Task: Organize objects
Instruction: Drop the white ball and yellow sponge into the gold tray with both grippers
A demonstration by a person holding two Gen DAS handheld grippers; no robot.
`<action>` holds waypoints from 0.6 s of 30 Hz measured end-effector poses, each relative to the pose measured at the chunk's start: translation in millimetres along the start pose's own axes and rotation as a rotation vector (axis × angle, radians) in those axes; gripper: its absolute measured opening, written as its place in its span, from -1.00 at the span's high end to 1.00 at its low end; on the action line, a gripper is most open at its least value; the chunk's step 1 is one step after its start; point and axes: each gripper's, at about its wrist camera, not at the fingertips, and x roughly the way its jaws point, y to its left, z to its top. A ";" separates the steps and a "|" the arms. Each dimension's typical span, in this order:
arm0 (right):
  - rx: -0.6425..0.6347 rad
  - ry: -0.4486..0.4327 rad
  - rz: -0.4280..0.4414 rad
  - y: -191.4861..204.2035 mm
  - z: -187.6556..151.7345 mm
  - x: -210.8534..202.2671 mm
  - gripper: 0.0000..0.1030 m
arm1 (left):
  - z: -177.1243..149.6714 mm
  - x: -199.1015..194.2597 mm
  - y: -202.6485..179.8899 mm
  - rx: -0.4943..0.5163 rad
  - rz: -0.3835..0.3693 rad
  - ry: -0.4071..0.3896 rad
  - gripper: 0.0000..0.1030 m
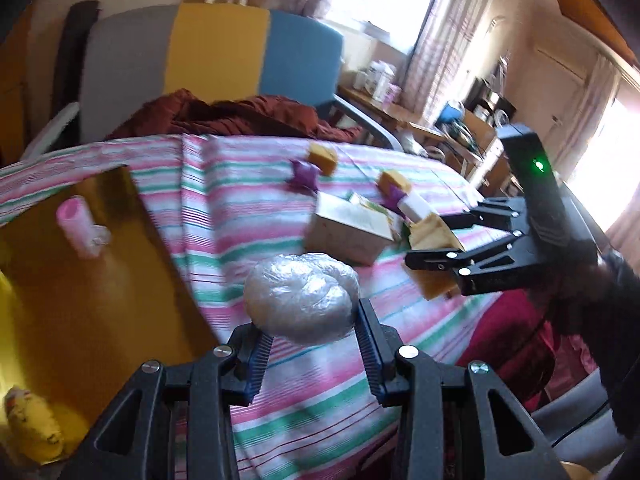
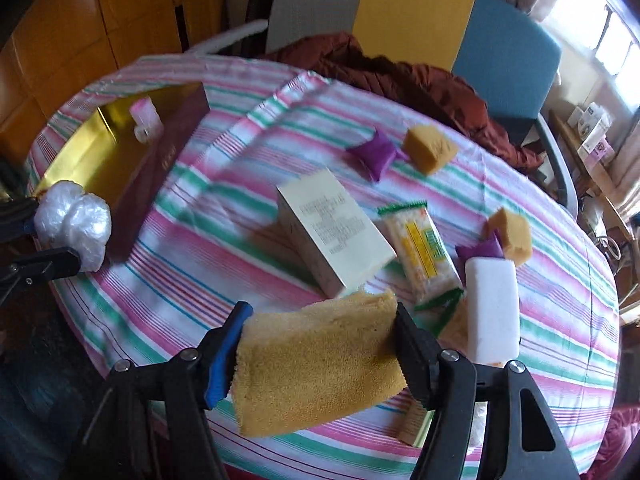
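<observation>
Striped worktop (image 2: 200, 280), both grippers loaded.
Left gripper (image 1: 308, 330) fingers pinch a slippery plastic-wrapped bundle (image 1: 302, 296); right gripper (image 2: 320, 354) fingers squeeze a sponge (image 2: 316, 360); the bundle could slip before reaching the gold box (image 2: 100, 152) at ten o'clock.

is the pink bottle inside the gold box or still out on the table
Inside. The pink bottle lies on its side on the gold floor of the open box, within its dark red wall, at the table's far left.

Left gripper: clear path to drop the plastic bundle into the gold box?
Probably yes. The left gripper is shut on the plastic bundle, the gold box lies open-topped beside it, and only the pink bottle lies at its far end, leaving the near floor bare.
</observation>
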 end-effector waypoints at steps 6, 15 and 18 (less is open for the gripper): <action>-0.017 -0.105 0.053 37.7 25.6 -17.7 -0.34 | -0.6 -44.4 44.6 -0.110 0.091 -0.082 0.22; -0.054 -0.188 0.170 109.4 61.4 -15.4 -0.34 | -21.2 -96.7 136.9 -0.273 0.293 -0.136 0.22; -0.070 -0.200 0.207 135.1 73.2 -11.2 -0.35 | -30.7 -103.9 165.4 -0.317 0.352 -0.125 0.22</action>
